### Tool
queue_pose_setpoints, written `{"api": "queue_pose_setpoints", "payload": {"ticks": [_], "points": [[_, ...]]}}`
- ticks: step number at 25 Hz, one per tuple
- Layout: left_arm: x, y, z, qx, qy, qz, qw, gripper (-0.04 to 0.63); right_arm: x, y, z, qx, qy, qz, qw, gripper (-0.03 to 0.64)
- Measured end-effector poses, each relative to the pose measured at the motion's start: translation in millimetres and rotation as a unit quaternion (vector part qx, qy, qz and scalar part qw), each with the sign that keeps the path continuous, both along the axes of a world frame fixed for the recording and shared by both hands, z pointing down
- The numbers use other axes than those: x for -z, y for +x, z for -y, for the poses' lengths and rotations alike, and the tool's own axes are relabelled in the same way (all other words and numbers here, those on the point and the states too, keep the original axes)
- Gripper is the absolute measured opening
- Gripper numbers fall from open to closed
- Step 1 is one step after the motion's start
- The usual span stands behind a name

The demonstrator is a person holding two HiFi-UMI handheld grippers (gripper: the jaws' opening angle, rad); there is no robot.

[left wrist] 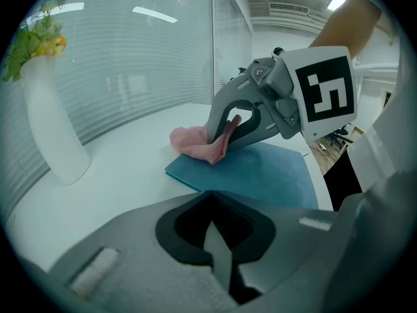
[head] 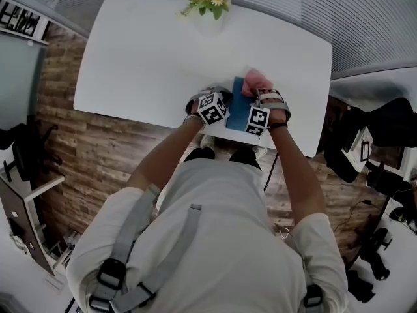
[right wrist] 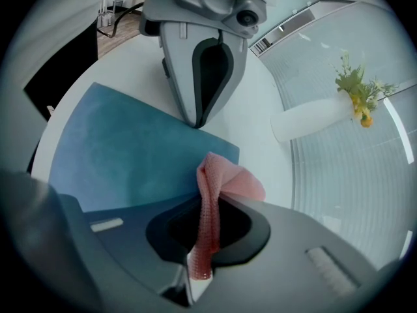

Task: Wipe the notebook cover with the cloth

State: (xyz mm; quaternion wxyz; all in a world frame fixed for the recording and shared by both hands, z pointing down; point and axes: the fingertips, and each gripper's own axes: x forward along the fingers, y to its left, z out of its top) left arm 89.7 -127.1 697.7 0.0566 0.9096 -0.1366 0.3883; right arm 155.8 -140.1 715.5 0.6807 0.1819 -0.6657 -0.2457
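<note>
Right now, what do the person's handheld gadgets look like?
The left gripper and right gripper are grey with curved tapering fingers; each carries a white cube with black square markers. The person wears a light short-sleeved shirt and grey straps.

My left forearm (head: 166,152) and right forearm (head: 296,168) reach up from the lower middle of the head view, and the two draw close together near the frame's centre. My left gripper (head: 210,100) has its jaws pressed together, nothing between them. My right gripper (head: 262,96), just beside it, pinches the cloth (right wrist: 207,194) between closed jaws.
</note>
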Motion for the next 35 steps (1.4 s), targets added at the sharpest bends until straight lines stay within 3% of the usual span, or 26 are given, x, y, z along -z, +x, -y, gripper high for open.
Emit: {"api": "queue_pose_setpoints", "payload": {"ticks": [35], "points": [[-1.5,-0.3,0.5,0.001,-0.002,0.001,1.0000,-0.002,-0.3,-11.2,-43.9,0.001,-0.012,0.018,1.000,0.002]]}}
